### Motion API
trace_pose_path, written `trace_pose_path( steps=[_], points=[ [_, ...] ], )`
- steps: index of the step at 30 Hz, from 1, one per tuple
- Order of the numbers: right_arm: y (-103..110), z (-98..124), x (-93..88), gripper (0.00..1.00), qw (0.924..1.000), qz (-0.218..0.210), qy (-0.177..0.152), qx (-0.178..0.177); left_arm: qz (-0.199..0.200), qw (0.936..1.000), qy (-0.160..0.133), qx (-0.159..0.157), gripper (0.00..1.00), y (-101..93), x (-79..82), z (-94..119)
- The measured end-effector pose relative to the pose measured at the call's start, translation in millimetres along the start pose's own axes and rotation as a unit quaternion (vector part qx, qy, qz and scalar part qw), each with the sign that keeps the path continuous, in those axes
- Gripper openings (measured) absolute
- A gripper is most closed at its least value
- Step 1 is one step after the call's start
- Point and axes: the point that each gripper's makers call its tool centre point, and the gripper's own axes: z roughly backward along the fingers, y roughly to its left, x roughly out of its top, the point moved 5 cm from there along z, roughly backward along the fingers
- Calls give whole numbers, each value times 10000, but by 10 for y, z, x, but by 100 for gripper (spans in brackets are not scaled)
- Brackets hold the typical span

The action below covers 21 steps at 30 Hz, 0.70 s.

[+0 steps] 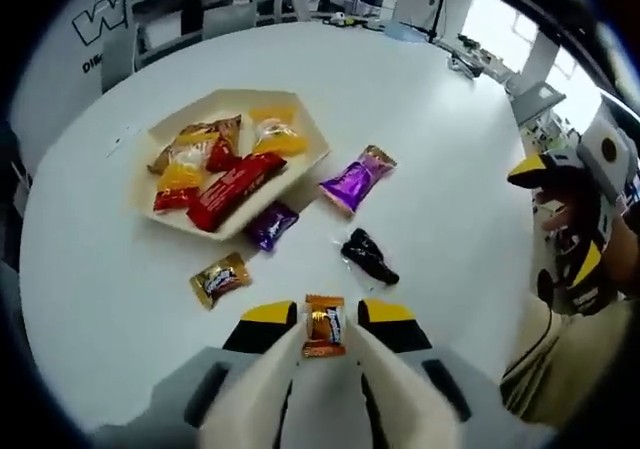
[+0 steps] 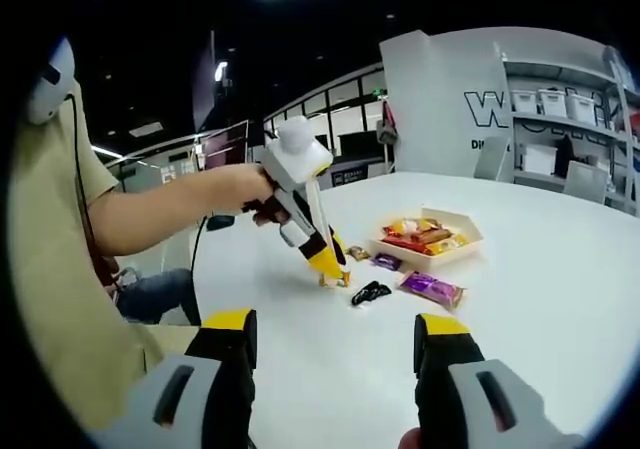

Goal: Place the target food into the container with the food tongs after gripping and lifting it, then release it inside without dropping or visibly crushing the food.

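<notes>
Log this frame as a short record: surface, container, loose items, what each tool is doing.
surface: round white table
container: beige hexagonal tray holding red, yellow and orange wrapped snacks
loose on table: shiny purple packet, small purple candy, black wrapped candy, gold wrapped candy
left tool: jaws around an orange wrapped candy, at table level
right tool: open, empty, above the table
task status: candy not yet in tray

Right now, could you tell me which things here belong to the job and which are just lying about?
Job:
- orange candy, between the left gripper jaws
- tray of wrapped snacks
- purple packet, small purple candy, gold candy, black candy, loose on the table: possible next picks

Lying about:
- right gripper, open, idle
- shelves, chairs
</notes>
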Motion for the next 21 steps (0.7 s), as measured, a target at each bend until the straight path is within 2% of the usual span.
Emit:
trace_pose_path(
  steps=[6, 8, 21],
  points=[
    [7, -6, 3, 61, 10000, 5, -8, 14, -64, 9999, -84, 6, 22, 14, -14, 1],
    [9, -2, 9, 61, 10000, 6, -21, 11, -217, 9996, -154, 16, 20, 18, -30, 10],
    [5, 16, -5, 61, 10000, 4, -6, -15, -311, 9992, -239, 53, 19, 61, -36, 36]
  ],
)
